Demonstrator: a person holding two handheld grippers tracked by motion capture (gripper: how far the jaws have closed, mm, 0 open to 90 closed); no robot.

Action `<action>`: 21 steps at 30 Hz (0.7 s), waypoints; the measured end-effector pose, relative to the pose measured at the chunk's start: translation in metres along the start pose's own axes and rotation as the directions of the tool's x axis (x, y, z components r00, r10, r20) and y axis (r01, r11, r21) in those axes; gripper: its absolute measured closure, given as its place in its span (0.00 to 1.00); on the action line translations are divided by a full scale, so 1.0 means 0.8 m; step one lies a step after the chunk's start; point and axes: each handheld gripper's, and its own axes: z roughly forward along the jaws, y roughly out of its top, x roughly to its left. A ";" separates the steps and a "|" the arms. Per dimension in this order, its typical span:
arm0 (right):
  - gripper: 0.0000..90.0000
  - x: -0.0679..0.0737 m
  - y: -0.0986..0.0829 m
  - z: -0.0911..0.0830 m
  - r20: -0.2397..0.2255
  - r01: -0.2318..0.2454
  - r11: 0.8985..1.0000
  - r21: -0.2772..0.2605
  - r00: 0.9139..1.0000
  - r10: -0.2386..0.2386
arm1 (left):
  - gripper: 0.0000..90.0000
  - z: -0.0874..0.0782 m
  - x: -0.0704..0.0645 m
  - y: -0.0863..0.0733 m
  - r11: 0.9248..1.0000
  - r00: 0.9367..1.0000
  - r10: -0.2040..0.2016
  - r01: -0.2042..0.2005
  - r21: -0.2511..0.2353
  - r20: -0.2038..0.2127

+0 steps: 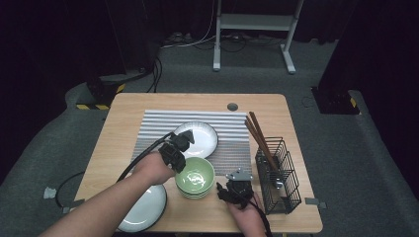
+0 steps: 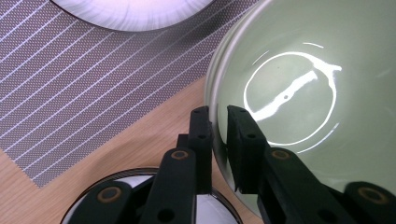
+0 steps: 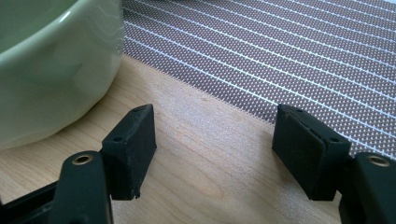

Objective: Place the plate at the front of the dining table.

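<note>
While your left gripper is clamped on the left rim of the top glossy pale-green ceramic bowl, one jaw inside and one outside, that bowl sits on a stack of like bowls near the front middle of the light wooden table, just beyond the near edge of the grey striped woven placemat. Your right gripper rests released on the bare wood to the stack's right, jaws wide apart, gripping nothing. A one-sided pinch on a slick glaze may slip if you lift fast, and the bowl could tilt and drop. The bowl beneath may cling and rise too. Swinging left risks clipping the dark-rimmed white plate near you.
</note>
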 end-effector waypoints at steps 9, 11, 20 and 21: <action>0.33 0.000 0.000 0.000 -0.001 0.002 1.000 0.000 1.000 -0.002 | 0.94 -0.007 0.003 0.000 1.000 1.000 -0.014 0.014 -0.015 0.021; 0.33 0.000 0.000 0.000 -0.001 0.002 1.000 0.000 1.000 -0.002 | 0.94 -0.008 0.005 0.000 1.000 0.999 -0.019 0.020 -0.024 0.030; 0.33 0.000 0.000 0.000 -0.001 0.004 1.000 -0.001 1.000 -0.004 | 0.94 -0.015 0.011 -0.001 0.998 0.997 -0.030 0.033 -0.047 0.071; 0.33 0.000 0.000 0.000 -0.001 0.002 1.000 0.000 1.000 -0.002 | 0.94 -0.015 0.011 -0.002 0.998 0.997 -0.029 0.032 -0.050 0.073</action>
